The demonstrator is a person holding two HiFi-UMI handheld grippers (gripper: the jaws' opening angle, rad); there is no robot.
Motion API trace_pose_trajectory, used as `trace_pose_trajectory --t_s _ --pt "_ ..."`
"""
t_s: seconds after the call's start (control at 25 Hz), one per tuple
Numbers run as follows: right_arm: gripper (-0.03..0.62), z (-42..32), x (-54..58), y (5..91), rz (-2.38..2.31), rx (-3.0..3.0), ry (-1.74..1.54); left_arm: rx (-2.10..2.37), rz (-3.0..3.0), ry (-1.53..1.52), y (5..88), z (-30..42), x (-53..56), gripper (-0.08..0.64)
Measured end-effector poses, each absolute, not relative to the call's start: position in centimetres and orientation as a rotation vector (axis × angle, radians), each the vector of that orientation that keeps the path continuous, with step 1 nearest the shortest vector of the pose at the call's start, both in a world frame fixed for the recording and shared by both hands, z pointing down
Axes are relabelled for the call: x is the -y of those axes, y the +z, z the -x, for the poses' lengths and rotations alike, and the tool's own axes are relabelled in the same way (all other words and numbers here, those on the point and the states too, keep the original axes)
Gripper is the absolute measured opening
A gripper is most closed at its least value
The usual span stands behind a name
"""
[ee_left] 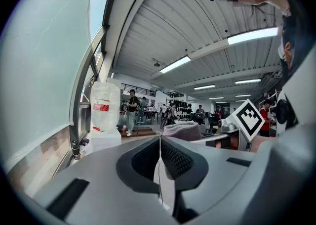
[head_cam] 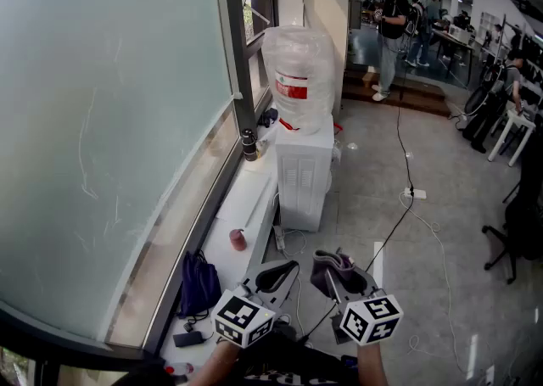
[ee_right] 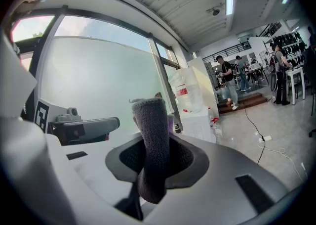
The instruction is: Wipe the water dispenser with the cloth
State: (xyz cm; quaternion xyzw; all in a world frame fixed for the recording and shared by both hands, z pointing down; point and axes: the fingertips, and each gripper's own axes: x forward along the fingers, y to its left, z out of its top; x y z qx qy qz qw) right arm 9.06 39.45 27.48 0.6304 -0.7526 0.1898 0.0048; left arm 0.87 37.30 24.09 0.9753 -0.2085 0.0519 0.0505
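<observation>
A white water dispenser (head_cam: 304, 176) stands by the window, with a clear plastic bottle (head_cam: 299, 77) bearing a red label on top. It also shows small in the left gripper view (ee_left: 104, 139) and in the right gripper view (ee_right: 197, 122). My right gripper (head_cam: 333, 273) is shut on a folded grey-purple cloth (ee_right: 153, 142), which stands up between its jaws; the cloth (head_cam: 335, 263) sits well short of the dispenser. Just left of it, my left gripper (head_cam: 282, 272) is shut with nothing in it, its jaws meeting (ee_left: 160, 142).
A low white ledge (head_cam: 246, 206) along the frosted window carries a dark flask (head_cam: 249, 145) and a red cup (head_cam: 238, 240). A dark blue bag (head_cam: 198, 285) lies beside it. A black cable (head_cam: 405, 181) runs over the grey floor. People stand at the far tables (head_cam: 392, 28).
</observation>
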Motion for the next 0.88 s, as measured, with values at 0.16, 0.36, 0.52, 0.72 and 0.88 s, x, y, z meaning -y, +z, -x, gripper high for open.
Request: trace_pose_trajectory --t_s 0.16,0.36,0.52,0.72,0.88 --pt "0.103 -9.4 -39.5 27.7 -1.965 2.36 0.595 0.653 -2.962 0.159 24.2 -0.9 -37.4 0.02" --pt "0.103 -9.6 -39.9 28.1 -1.963 2.364 0.616 0.663 -2.951 0.174 24.5 -1.0 -37.8 0.02" --pt "0.103 -9.4 -39.5 28.5 -1.949 2.388 0.636 0.683 -2.933 0.193 25.1 -0.7 -37.6 0.02" --pt "0.104 -8.6 -38.0 29.4 -1.899 2.422 0.677 0.736 -2.905 0.221 25.8 0.4 -36.5 0.02" --pt "0.104 -8.2 -35.7 30.0 -1.849 2.443 0.712 0.79 -2.879 0.243 26.2 1.0 -34.5 0.02"
